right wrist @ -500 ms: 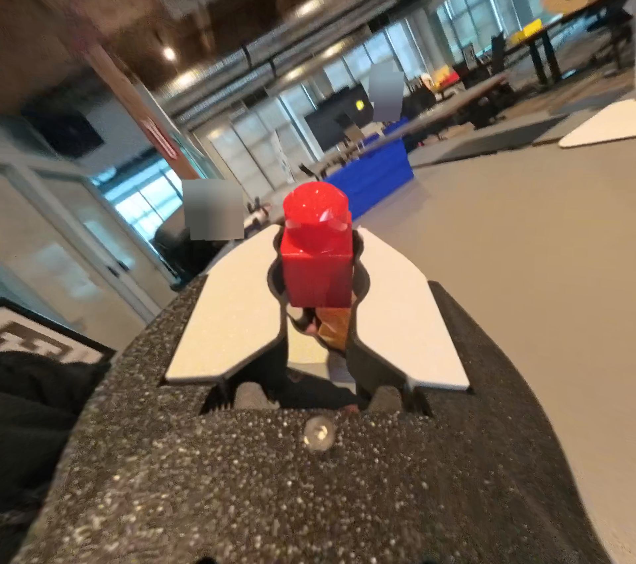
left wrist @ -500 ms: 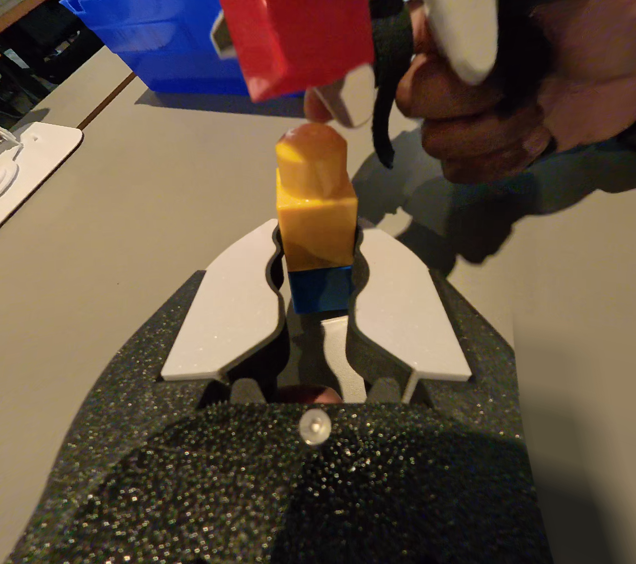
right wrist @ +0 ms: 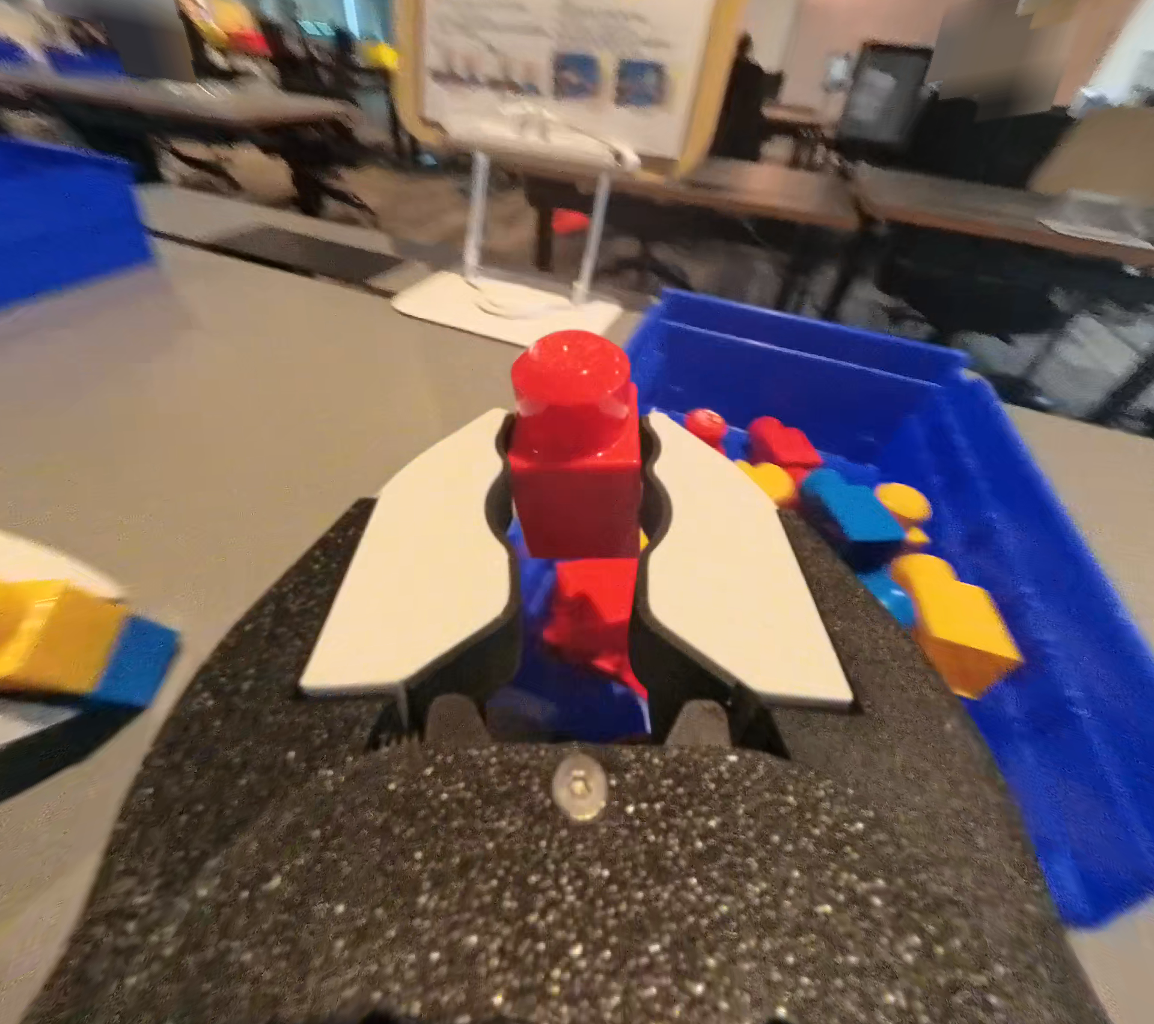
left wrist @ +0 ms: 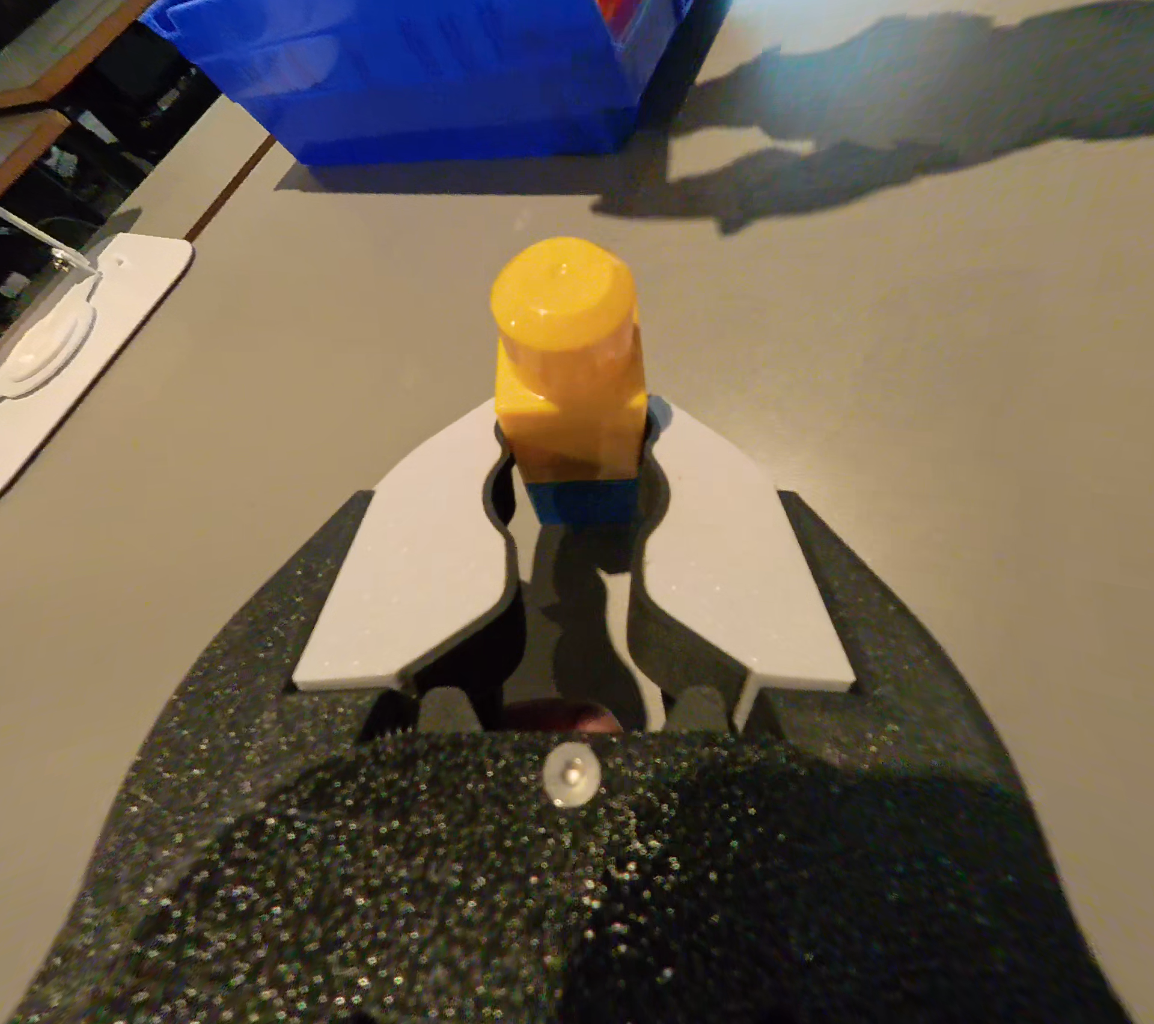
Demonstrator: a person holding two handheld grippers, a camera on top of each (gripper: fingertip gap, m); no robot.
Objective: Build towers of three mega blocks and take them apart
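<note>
the yellow block (left wrist: 571, 369) is clamped upright between the fingers of the left gripper (left wrist: 574, 450), with a blue block (left wrist: 584, 500) stuck beneath it, and the pair is held above the grey table (left wrist: 874, 369). the blue bin (left wrist: 399, 51) is seen ahead of it, a little to the left, with loose blocks inside.

over on the other side, the red block (right wrist: 574, 488) is pinched by the right gripper (right wrist: 574, 469), stud pointing forward and up, long axis in line with the fingers. it is carried right at the near edge of the blue bin (right wrist: 1061, 650), whose loose blocks (right wrist: 862, 513) are spread below and to the right. the two-block stack (right wrist: 75, 644) is glimpsed at the far left edge, well apart from the red one.

so the take-apart stage is judged to be in hand: the red block is placed for a drop, with the bin lying just ahead and beneath, and the right gripper is clearly the nearer. only an opening of the jaws seems called for.
</note>
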